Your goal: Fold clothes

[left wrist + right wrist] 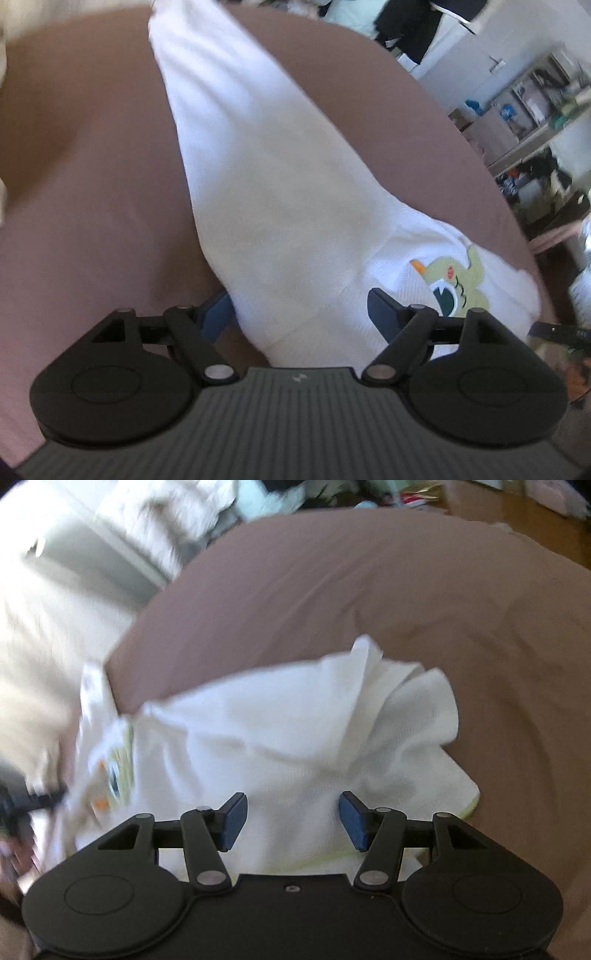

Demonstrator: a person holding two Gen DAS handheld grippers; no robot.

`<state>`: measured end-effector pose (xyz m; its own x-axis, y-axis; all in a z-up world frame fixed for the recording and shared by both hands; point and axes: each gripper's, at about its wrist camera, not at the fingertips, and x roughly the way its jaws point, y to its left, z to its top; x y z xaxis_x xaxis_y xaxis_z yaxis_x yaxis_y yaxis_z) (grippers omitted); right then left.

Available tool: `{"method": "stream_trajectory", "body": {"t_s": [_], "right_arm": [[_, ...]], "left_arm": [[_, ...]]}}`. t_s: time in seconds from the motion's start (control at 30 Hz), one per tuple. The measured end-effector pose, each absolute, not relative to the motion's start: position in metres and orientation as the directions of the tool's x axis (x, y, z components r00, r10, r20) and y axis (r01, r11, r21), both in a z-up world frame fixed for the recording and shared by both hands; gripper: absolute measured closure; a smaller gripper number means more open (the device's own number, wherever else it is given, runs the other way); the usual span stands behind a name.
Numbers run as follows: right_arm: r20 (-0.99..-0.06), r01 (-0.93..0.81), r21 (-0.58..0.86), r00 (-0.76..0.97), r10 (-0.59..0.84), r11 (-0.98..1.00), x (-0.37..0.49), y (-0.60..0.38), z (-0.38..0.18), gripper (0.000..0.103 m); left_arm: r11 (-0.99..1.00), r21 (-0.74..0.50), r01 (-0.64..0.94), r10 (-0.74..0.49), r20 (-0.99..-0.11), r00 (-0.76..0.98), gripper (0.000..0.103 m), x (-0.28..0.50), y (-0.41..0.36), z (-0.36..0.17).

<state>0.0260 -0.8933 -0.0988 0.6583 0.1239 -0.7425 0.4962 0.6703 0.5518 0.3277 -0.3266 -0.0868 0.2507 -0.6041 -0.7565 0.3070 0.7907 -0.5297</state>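
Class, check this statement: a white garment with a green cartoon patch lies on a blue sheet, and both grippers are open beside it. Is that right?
One error: the sheet is brown, not blue, as both wrist views show. The rest holds: the white garment bears a green cartoon patch, and the left gripper and right gripper are open at it.

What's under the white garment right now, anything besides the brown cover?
Around the white garment only the brown cover shows, so it seems to lie directly on that. Whatever sits beneath the cloth itself is hidden. Left gripper and right gripper are both open over it.
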Motion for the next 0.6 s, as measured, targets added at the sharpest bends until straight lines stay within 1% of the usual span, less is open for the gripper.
{"method": "stream_trajectory", "body": {"t_s": [0.1, 0.13, 0.17, 0.2, 0.23, 0.27, 0.3, 0.33, 0.37, 0.43, 0.5, 0.53, 0.6], "right_arm": [[-0.708, 0.538, 0.65, 0.685, 0.172, 0.537, 0.027, -0.915, -0.105, 0.039], [-0.701, 0.552, 0.67, 0.691, 0.177, 0.496, 0.026, -0.919, -0.109, 0.039], [-0.693, 0.565, 0.688, 0.698, 0.18, 0.456, 0.025, -0.923, -0.113, 0.039], [-0.686, 0.573, 0.701, 0.704, 0.182, 0.425, 0.026, -0.925, -0.118, 0.039], [-0.681, 0.579, 0.711, 0.71, 0.183, 0.399, 0.027, -0.926, -0.123, 0.039], [-0.676, 0.586, 0.716, 0.718, 0.167, 0.379, 0.028, -0.928, -0.126, 0.039], [-0.671, 0.592, 0.72, 0.727, 0.146, 0.362, 0.029, -0.929, -0.127, 0.051], [-0.679, 0.602, 0.711, 0.722, 0.131, 0.365, 0.033, -0.931, -0.125, 0.092], [-0.69, 0.613, 0.697, 0.714, 0.118, 0.373, 0.038, -0.934, -0.121, 0.092], [-0.723, 0.616, 0.617, 0.689, 0.045, 0.491, 0.058, -0.94, -0.092, 0.092], [-0.72, 0.593, 0.562, 0.694, -0.012, 0.576, 0.078, -0.952, -0.055, 0.092], [-0.714, 0.587, 0.543, 0.699, -0.037, 0.601, 0.09, -0.959, -0.039, 0.092], [-0.708, 0.581, 0.503, 0.702, -0.081, 0.64, 0.115, -0.968, -0.016, 0.092]], "left_arm": [[0.761, -0.589, 0.271, -0.647, -0.721, 0.248, 0.025, 0.329, -0.327, -0.089], [0.752, -0.606, 0.258, -0.658, -0.713, 0.242, 0.028, 0.333, -0.327, -0.091], [0.746, -0.616, 0.252, -0.665, -0.708, 0.236, 0.046, 0.336, -0.328, -0.093], [0.753, -0.6, 0.27, -0.656, -0.719, 0.228, 0.063, 0.338, -0.331, -0.093], [0.771, -0.556, 0.311, -0.628, -0.745, 0.224, 0.101, 0.339, -0.338, -0.091], [0.787, -0.507, 0.351, -0.597, -0.769, 0.228, 0.1, 0.338, -0.344, -0.089], [0.799, -0.459, 0.389, -0.569, -0.785, 0.243, 0.1, 0.337, -0.35, -0.086], [0.808, -0.417, 0.416, -0.547, -0.794, 0.266, 0.1, 0.337, -0.356, -0.08], [0.819, -0.37, 0.439, -0.521, -0.8, 0.297, 0.1, 0.338, -0.361, -0.071], [0.825, -0.271, 0.496, -0.489, -0.782, 0.386, 0.1, 0.344, -0.37, -0.043], [0.821, -0.168, 0.546, -0.471, -0.739, 0.481, 0.1, 0.353, -0.377, -0.01], [0.822, -0.131, 0.555, -0.458, -0.732, 0.505, 0.1, 0.361, -0.382, 0.004], [0.839, -0.069, 0.539, -0.401, -0.749, 0.528, 0.1, 0.38, -0.395, 0.015]]}}
